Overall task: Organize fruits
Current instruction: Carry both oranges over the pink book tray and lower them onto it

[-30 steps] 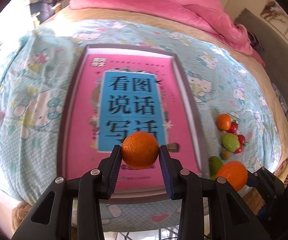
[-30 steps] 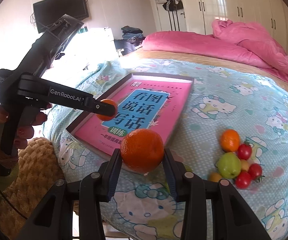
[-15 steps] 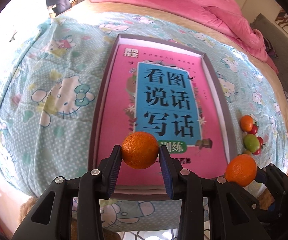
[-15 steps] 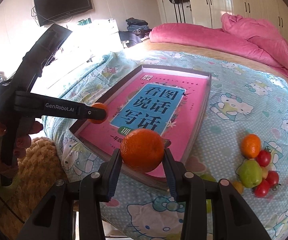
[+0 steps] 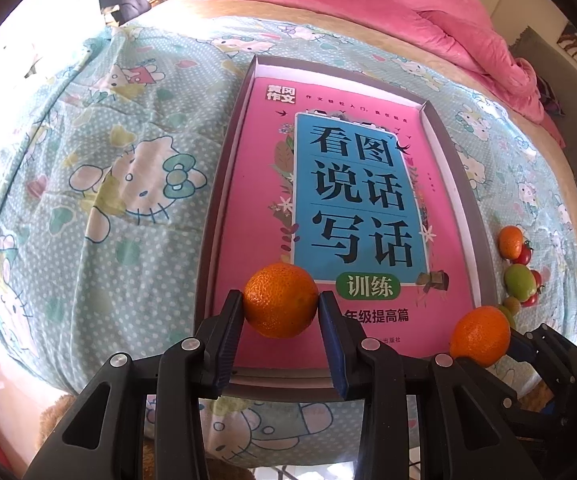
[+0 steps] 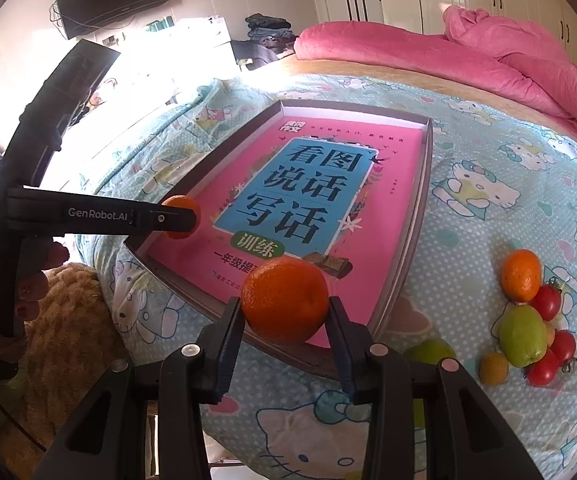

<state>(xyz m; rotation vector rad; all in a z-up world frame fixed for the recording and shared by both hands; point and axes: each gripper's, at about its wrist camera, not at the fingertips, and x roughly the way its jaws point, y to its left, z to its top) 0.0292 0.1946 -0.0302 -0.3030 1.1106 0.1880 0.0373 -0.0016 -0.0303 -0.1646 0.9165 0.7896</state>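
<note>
Two oranges are clamped, one per tool: the left gripper point(image 5: 280, 308) pinches an orange point(image 5: 281, 300) above the near left corner of the tray point(image 5: 224, 184), and the right gripper point(image 6: 286, 312) squeezes a second orange point(image 6: 286, 300) above the tray's near right edge. Right of the tray, more fruit point(image 6: 522, 332) lies clustered on the bedspread point(image 6: 488, 184).

Orange mandarin point(image 5: 281, 300), pink-and-blue book point(image 5: 352, 216), mint polka-dot cartoon-cat bedsheet point(image 5: 108, 184).
</note>
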